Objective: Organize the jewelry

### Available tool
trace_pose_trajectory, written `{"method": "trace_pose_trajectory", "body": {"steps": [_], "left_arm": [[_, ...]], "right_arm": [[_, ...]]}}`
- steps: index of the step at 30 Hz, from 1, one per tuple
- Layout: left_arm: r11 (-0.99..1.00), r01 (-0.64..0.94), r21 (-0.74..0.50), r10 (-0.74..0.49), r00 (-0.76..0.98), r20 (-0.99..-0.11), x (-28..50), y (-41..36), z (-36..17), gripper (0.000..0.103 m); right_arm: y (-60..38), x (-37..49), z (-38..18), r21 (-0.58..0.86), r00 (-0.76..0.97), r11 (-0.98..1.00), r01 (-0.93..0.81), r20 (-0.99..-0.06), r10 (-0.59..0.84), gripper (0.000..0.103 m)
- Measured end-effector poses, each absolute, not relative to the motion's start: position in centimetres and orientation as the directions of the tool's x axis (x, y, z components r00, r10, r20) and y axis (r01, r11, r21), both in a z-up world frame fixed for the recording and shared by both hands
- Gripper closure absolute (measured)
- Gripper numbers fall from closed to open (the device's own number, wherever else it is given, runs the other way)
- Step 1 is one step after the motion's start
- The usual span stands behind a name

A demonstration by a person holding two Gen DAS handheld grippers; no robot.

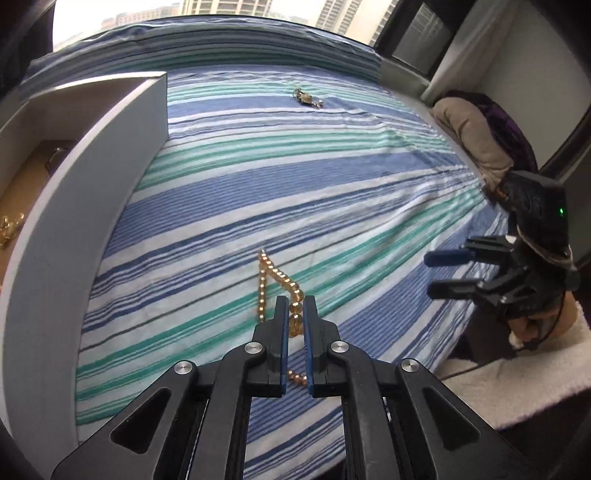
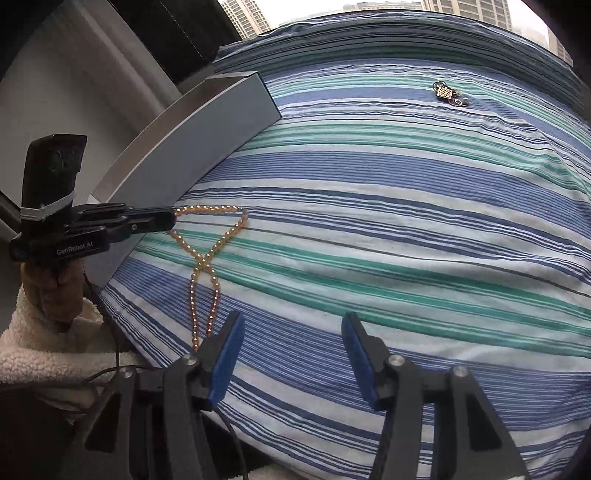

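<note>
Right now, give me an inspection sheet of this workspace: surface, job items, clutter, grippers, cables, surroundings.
Surface: striped bedsheet, blue, green and white, slightly wrinkled.
Job's things: amber bead necklace trailing across the sheet, crossed over itself; small jewelry cluster lying apart, far up the sheet; grey tray at the bed's edge with gold jewelry inside.
Clutter: beige and purple fabric bundle at the far side.
Grippers: left gripper shut on one end of the necklace; right gripper open, nothing between its pads, above the sheet.
Cables: thin dark cable running below the left gripper, over a fleece sleeve.
Surroundings: window with tower blocks outside.
</note>
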State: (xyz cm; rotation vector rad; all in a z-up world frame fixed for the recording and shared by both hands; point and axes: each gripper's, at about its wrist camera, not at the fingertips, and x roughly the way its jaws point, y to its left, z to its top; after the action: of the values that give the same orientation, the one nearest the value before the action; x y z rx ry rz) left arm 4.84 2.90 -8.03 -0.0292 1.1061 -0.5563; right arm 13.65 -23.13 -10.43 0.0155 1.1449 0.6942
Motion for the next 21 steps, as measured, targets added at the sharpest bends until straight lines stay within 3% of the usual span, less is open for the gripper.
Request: {"method": "trace_pose_trajectory", "body": {"steps": [10, 13, 15, 21], "left_arm": [[0.897, 0.379, -0.229, -0.338, 0.252, -0.907, 2.7, 2.6, -13.5, 0.096], [0.893, 0.393, -0.217, -0.336, 0.265, -0.904, 2.4, 2.2, -13.4, 0.078], [0.892, 0.408, -0.194, -0.327, 0.287, -0.9, 2.3, 1.9, -13.0, 0.058], [0.886, 0.449, -0.113, -0.277, 0.317, -0.907, 2.8, 0.8, -13.1, 0.049]], "right_arm": [[-23.1, 15.9, -8.5, 0.347, 0.277, 0.807, -0.477, -0.812, 0.513, 0.047], [-23.0, 15.9, -7.9, 0.321, 0.291, 0.808, -0.493, -0.815, 0.502, 0.047], [-23.0, 16.0, -7.7, 0.317, 0.296, 0.811, -0.492, -0.815, 0.498, 0.047], [-22.9, 16.3, -8.0, 0.334, 0.292, 0.81, -0.482, -0.81, 0.508, 0.047]]}}
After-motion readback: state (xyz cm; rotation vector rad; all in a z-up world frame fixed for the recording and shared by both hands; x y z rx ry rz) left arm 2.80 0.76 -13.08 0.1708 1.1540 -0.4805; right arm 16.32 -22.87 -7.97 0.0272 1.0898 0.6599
